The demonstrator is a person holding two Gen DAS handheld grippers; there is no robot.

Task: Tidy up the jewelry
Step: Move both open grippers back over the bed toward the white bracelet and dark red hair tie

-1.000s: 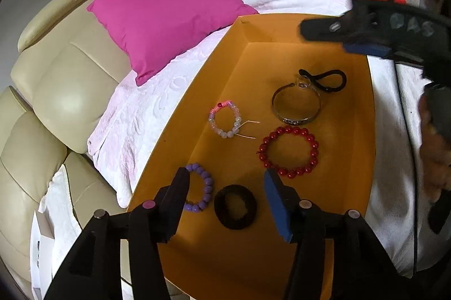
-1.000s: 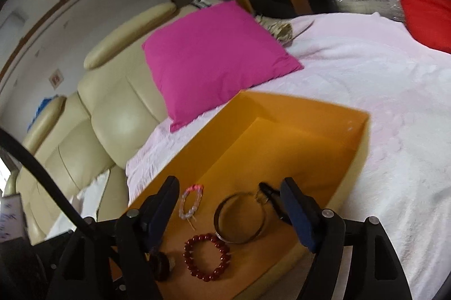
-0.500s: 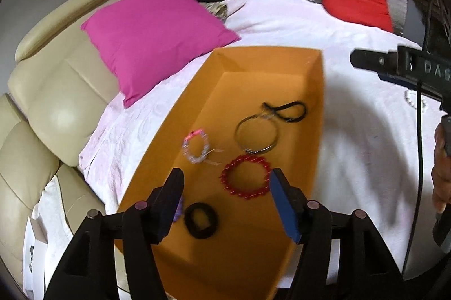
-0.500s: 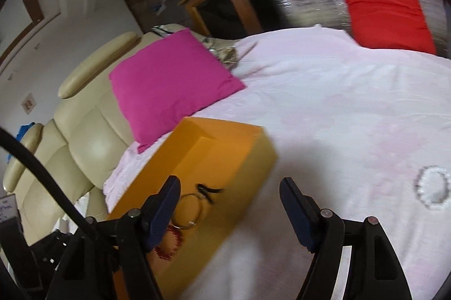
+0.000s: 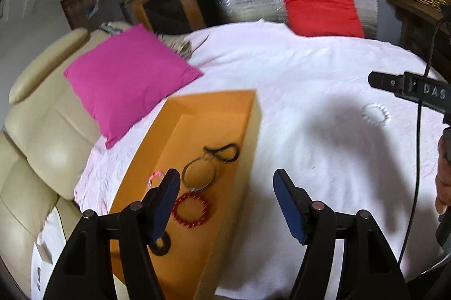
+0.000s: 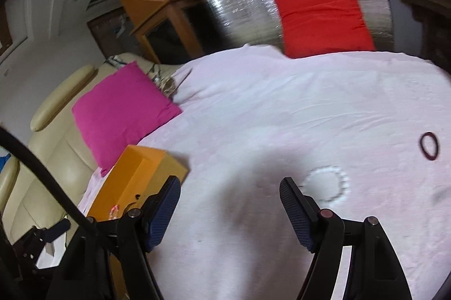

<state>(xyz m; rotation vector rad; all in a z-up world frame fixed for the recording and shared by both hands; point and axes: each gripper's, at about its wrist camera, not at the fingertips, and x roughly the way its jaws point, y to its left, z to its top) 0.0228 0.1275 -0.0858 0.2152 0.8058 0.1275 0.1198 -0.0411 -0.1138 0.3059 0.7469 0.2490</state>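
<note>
An orange box (image 5: 248, 136) lies on the white bedspread and holds a red bead bracelet (image 5: 190, 209), a metal bangle (image 5: 199, 176), a black cord loop (image 5: 225, 152), a pink bead bracelet (image 5: 154, 177) and a black ring (image 5: 160, 245). My left gripper (image 5: 225, 204) is open and empty above the box's right wall. A white bead bracelet (image 6: 327, 183) lies on the spread just right of my open, empty right gripper (image 6: 229, 211); it also shows in the left wrist view (image 5: 376, 114). A dark red hair tie (image 6: 430, 145) lies further right. The box's corner (image 6: 146, 167) shows at left.
A magenta cushion (image 5: 126, 77) leans by the cream sofa (image 5: 36, 136) at left. A red cushion (image 5: 321, 6) stands at the back against a silver panel. The bedspread (image 5: 310, 159) stretches right of the box. The right gripper's body (image 5: 408, 88) reaches in at right.
Both grippers have swung right, away from the box interior toward the open bedspread. The white bracelet and hair tie have come into the right wrist view. Both grippers stay open.
</note>
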